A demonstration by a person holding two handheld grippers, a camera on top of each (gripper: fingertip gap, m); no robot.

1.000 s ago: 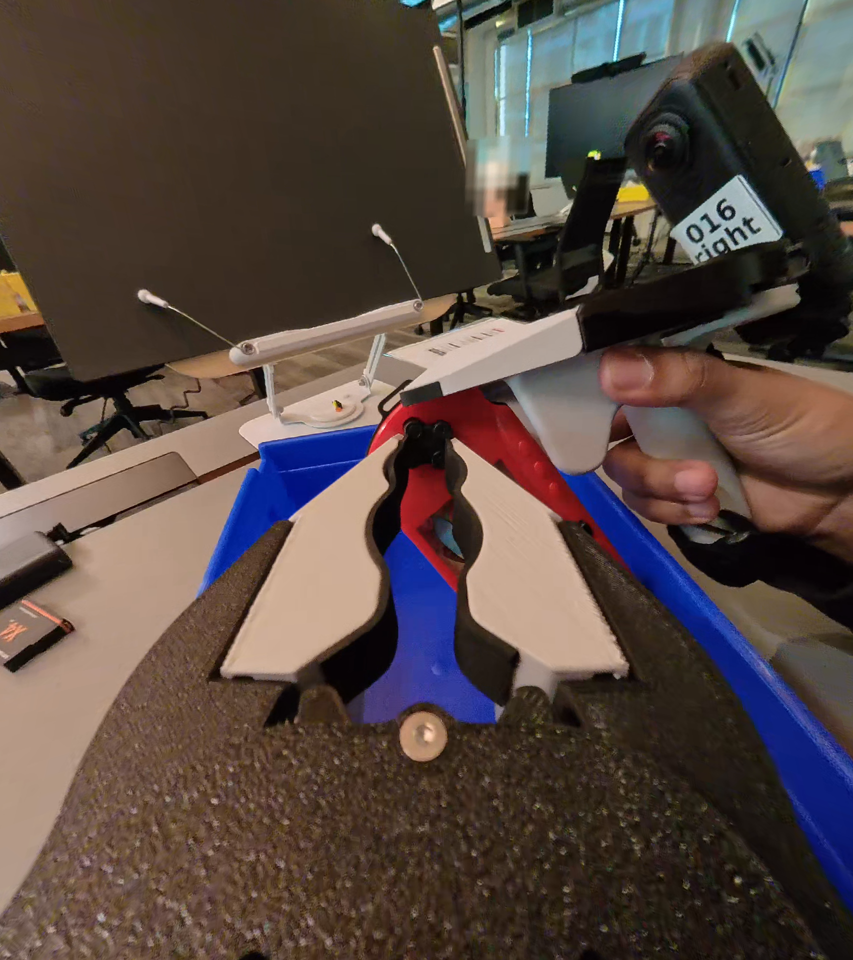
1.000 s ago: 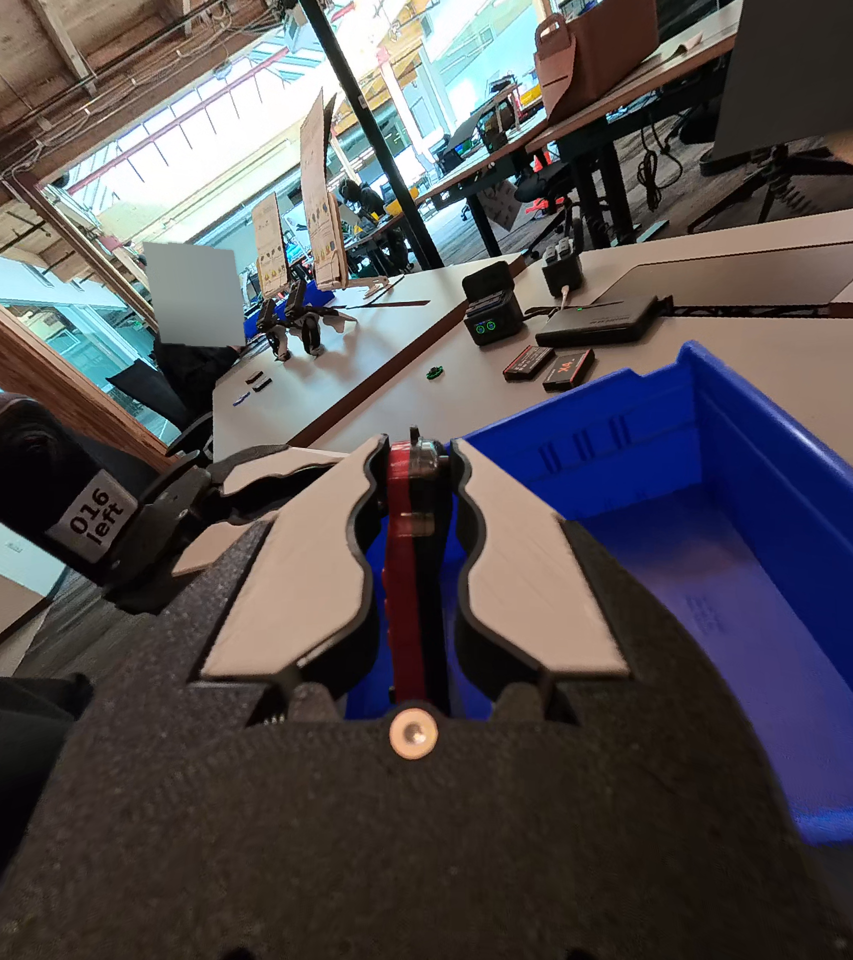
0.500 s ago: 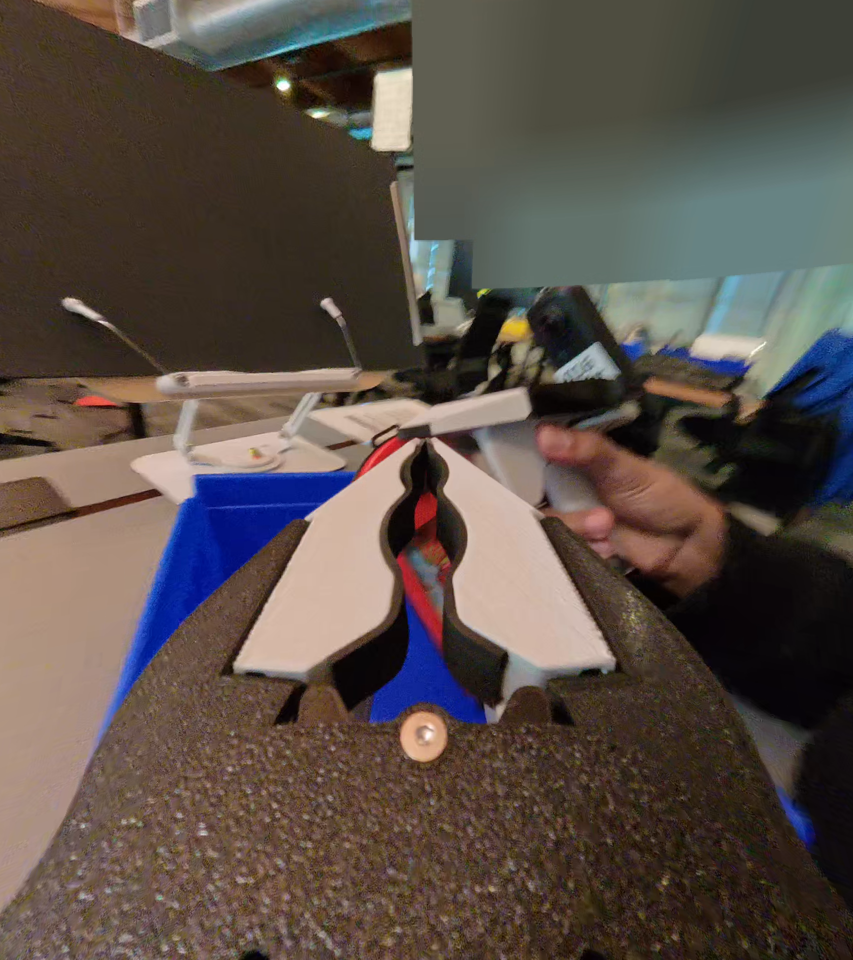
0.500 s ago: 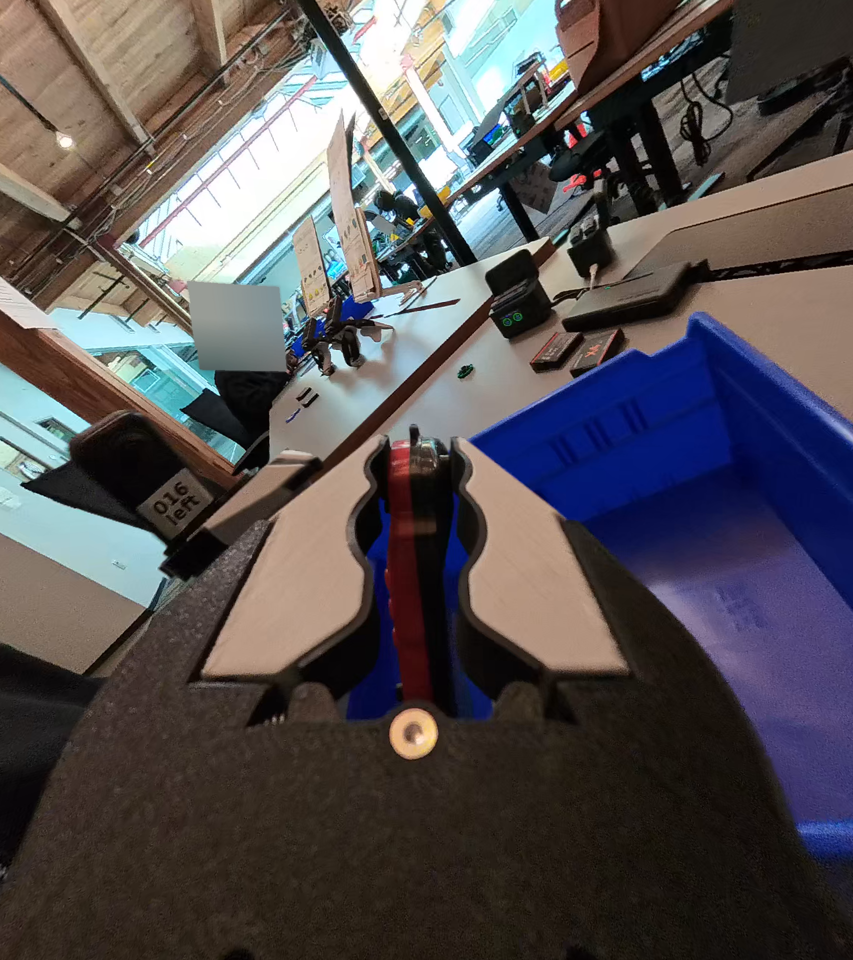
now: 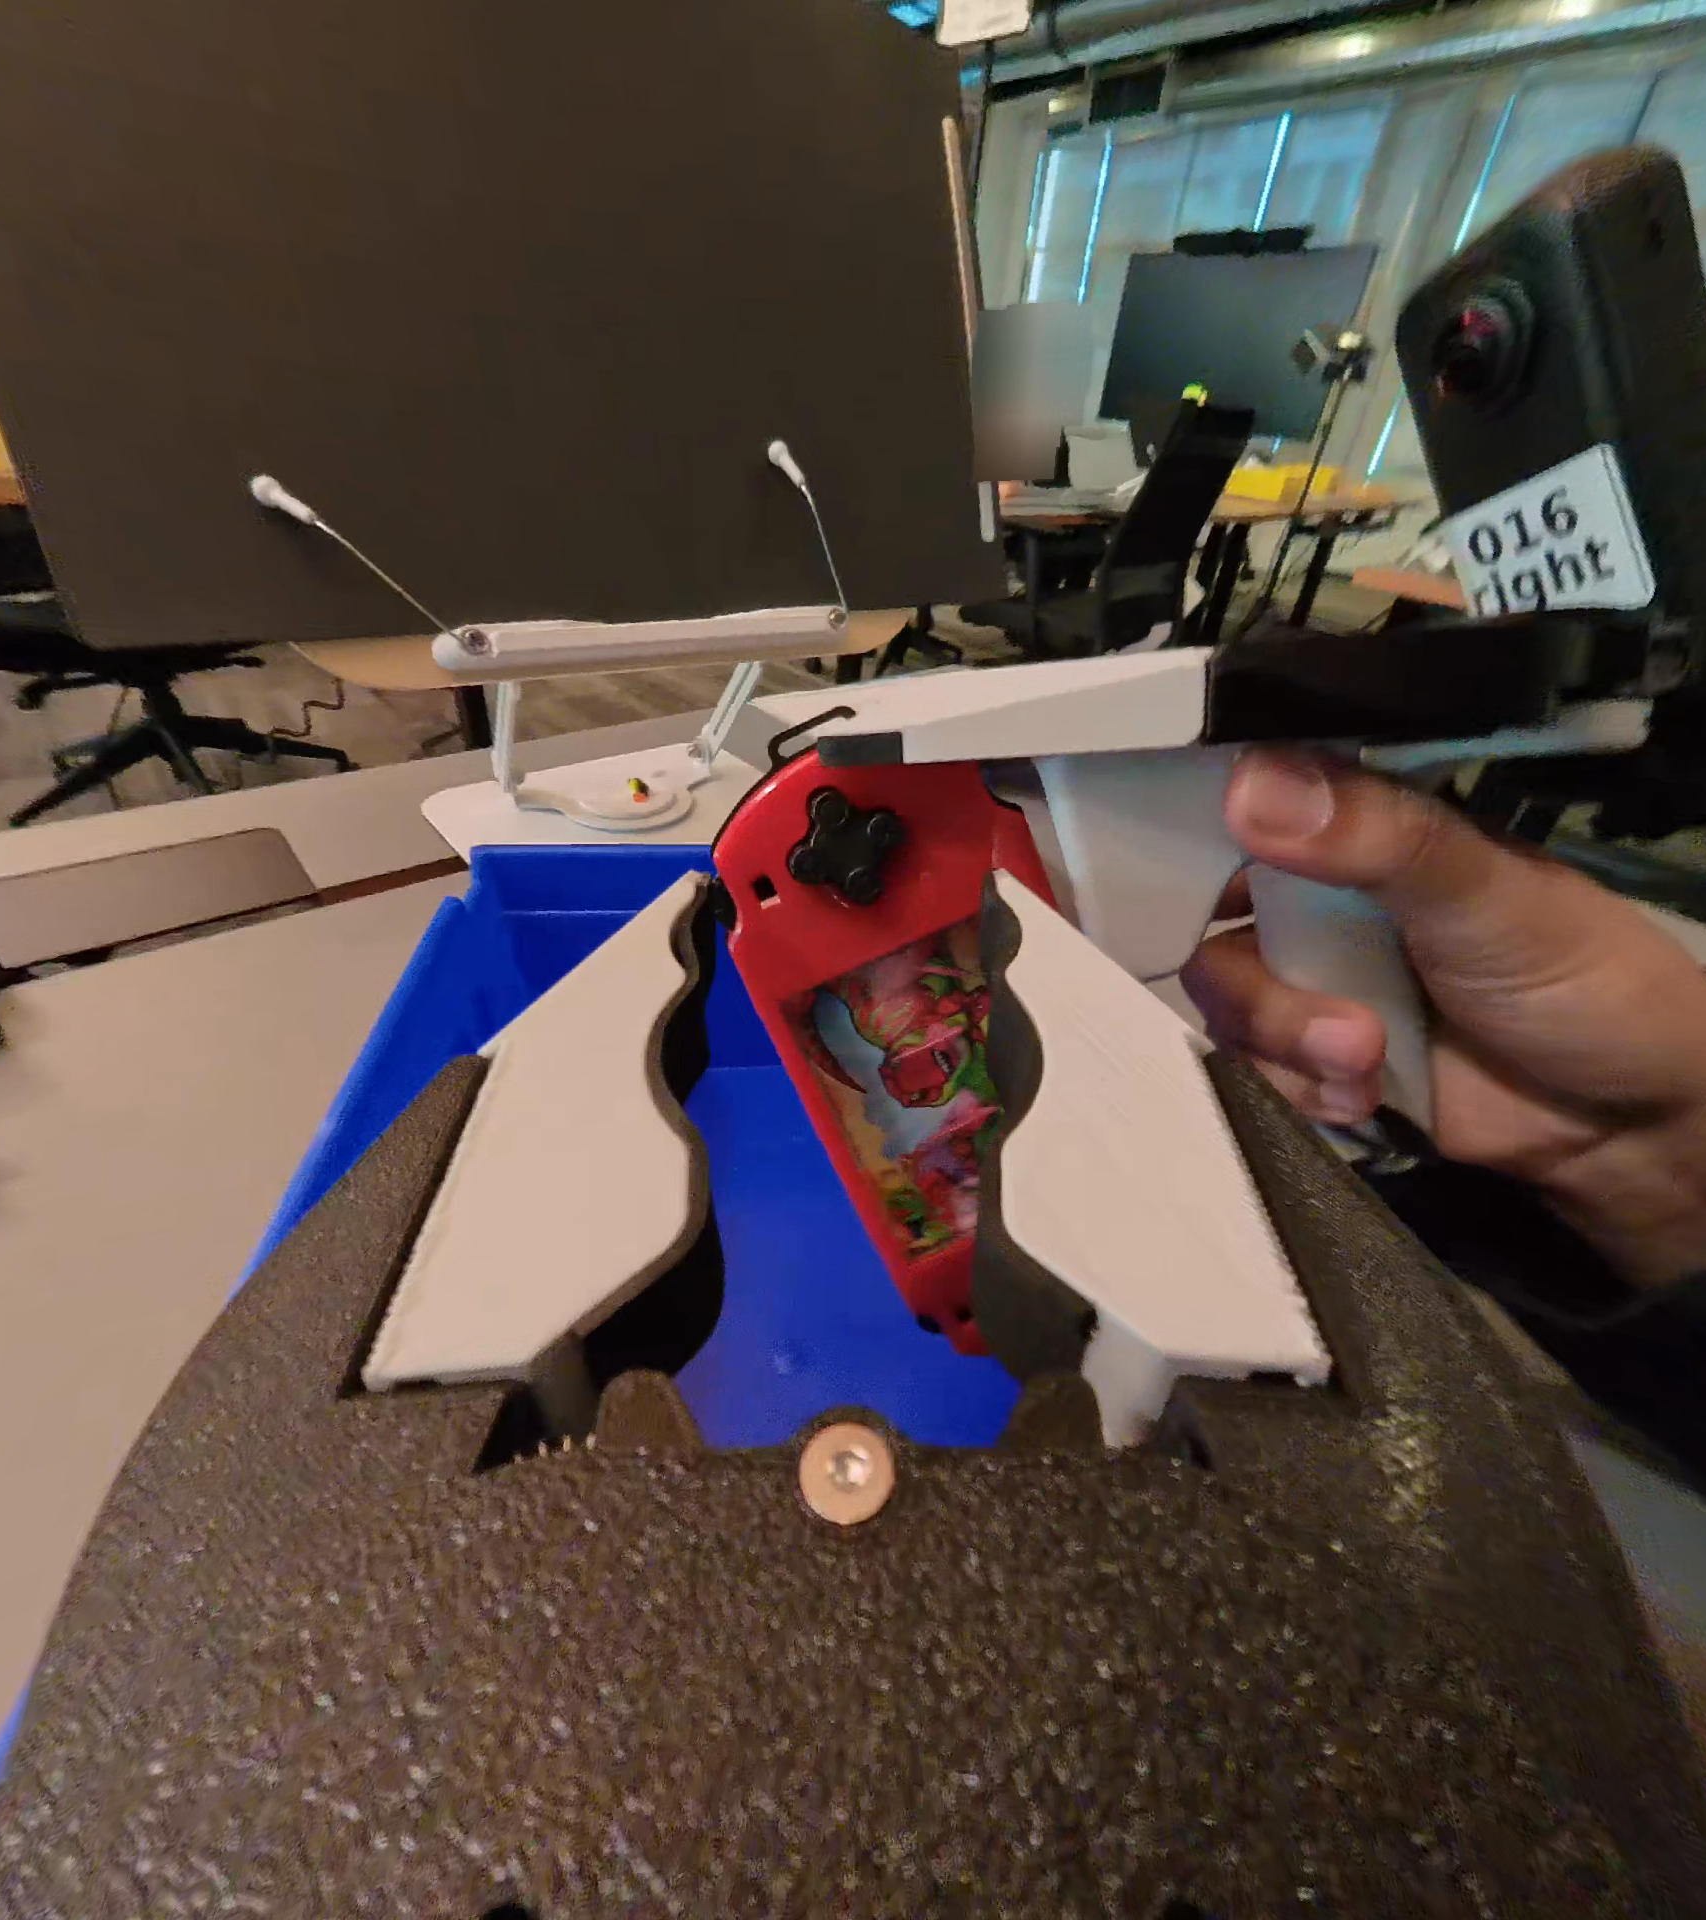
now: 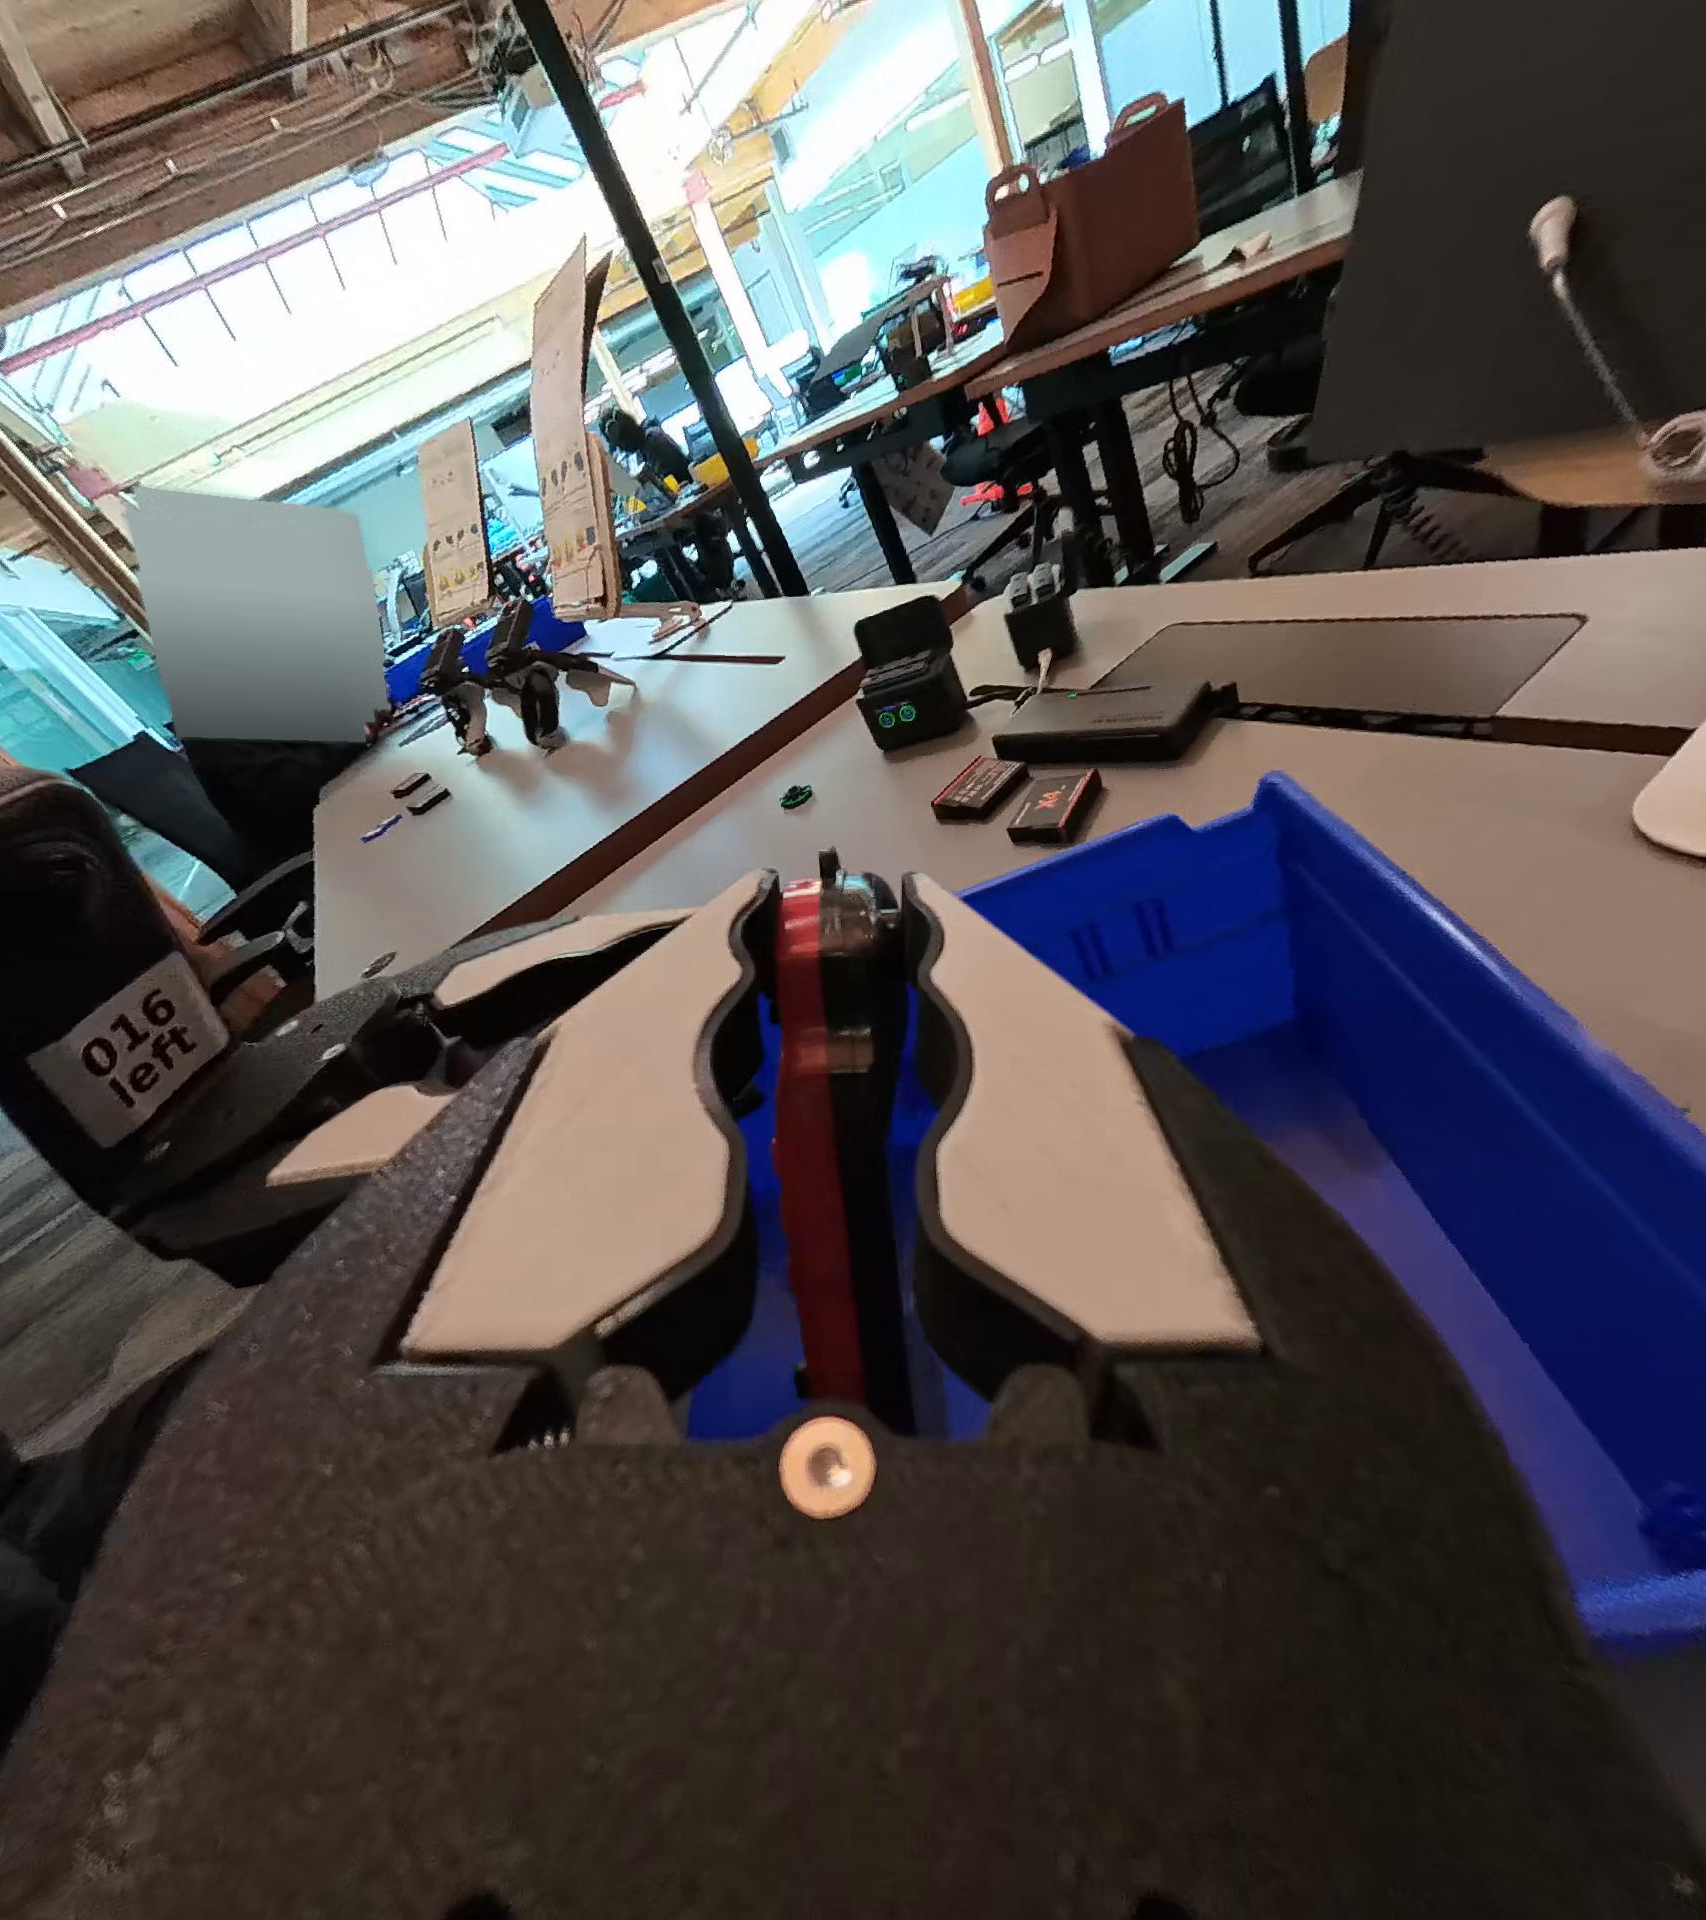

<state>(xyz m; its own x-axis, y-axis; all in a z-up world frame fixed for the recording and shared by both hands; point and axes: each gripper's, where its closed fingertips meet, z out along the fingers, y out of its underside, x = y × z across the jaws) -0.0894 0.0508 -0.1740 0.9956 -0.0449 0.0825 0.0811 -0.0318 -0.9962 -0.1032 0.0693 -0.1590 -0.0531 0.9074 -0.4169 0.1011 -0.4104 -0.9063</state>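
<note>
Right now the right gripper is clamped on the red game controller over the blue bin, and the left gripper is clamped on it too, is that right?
Not quite. The left gripper is open, its fingers spread either side of the red game controller, as the left wrist view shows. The right gripper is indeed clamped on the controller over the blue bin.

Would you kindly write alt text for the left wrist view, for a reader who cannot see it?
A red handheld game controller with a colourful sticker hangs above a blue plastic bin, pinched at its top by the right gripper, which a hand holds. The left gripper stands open around it, on a grey table.
</note>
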